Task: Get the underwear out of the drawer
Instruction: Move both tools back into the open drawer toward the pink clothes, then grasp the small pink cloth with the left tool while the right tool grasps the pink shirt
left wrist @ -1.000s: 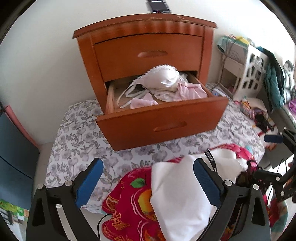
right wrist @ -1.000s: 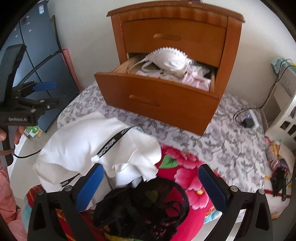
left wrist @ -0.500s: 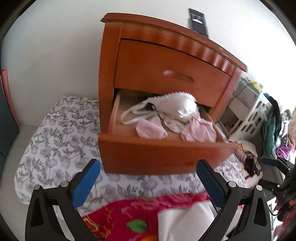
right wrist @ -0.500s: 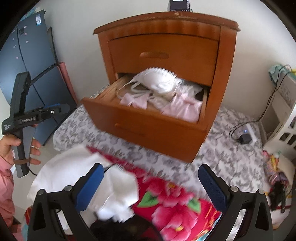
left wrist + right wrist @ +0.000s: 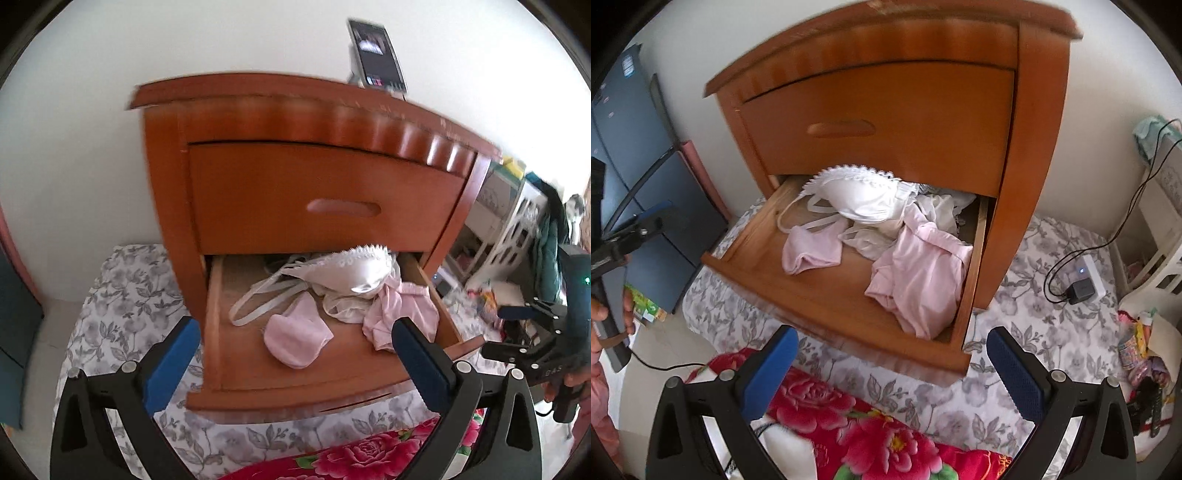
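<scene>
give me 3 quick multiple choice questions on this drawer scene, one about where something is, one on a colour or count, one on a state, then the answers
1. Where does the white bra lie?
A. at the back of the open lower drawer, on top of the pile
B. on the red floral blanket
C. on top of the nightstand

2. What colour is the small folded garment near the drawer's front left?
A. black
B. pale pink
C. green

3. What state is the upper drawer in?
A. pulled fully out
B. removed
C. shut

Answers:
1 A: in both views the bra sits on the heap under the upper drawer's edge, inside the lower drawer.
2 B: the garment reads pale pink in both views.
3 C: its front sits flush in the nightstand, while only the lower one is out. The left gripper and right gripper both stand open and empty in front of the drawer.
</scene>
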`<action>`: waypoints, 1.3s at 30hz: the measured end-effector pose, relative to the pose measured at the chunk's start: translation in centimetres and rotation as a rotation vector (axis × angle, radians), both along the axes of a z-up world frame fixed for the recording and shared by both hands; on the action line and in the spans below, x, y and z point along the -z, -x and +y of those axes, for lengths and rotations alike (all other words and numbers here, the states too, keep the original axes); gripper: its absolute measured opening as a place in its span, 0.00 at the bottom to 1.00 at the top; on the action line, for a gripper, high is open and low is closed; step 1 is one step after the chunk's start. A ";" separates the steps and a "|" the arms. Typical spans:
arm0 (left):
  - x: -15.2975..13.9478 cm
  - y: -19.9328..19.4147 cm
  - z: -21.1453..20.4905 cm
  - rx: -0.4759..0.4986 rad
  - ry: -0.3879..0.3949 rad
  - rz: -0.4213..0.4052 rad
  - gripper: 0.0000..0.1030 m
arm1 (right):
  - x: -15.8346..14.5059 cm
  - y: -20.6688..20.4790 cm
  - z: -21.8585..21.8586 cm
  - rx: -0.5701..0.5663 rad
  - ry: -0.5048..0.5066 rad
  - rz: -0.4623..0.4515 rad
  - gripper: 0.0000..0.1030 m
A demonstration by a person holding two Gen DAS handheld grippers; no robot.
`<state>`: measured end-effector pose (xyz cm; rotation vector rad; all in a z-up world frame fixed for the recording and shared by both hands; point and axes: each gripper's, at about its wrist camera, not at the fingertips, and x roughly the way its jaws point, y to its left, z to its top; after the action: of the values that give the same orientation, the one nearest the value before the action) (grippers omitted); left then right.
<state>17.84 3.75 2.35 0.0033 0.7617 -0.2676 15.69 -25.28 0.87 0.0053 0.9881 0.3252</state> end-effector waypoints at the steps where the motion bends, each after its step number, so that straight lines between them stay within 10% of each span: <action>1: 0.3 -0.5 -0.6 0.001 -0.030 0.019 1.00 | 0.3 -0.6 0.0 0.000 -0.009 0.011 1.00; 7: 3.8 -4.3 -3.0 0.003 -0.119 0.156 1.00 | 2.4 -3.7 0.4 0.008 -0.060 0.093 1.00; 15: 8.2 -9.0 -2.7 -0.070 -0.044 0.352 1.00 | 5.2 -8.0 1.0 0.015 -0.067 0.209 0.83; 26: 12.3 -12.2 -4.0 -0.128 -0.113 0.480 0.98 | 8.6 -10.8 3.1 0.004 0.176 0.294 0.61; 39: 15.3 -12.0 -4.5 -0.112 -0.098 0.586 0.42 | 9.7 -10.8 5.3 -0.016 0.324 0.310 0.32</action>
<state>29.86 -0.75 -12.92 -0.0259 1.3522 -0.1217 26.51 -19.94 -8.83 -0.2528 1.3405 0.1784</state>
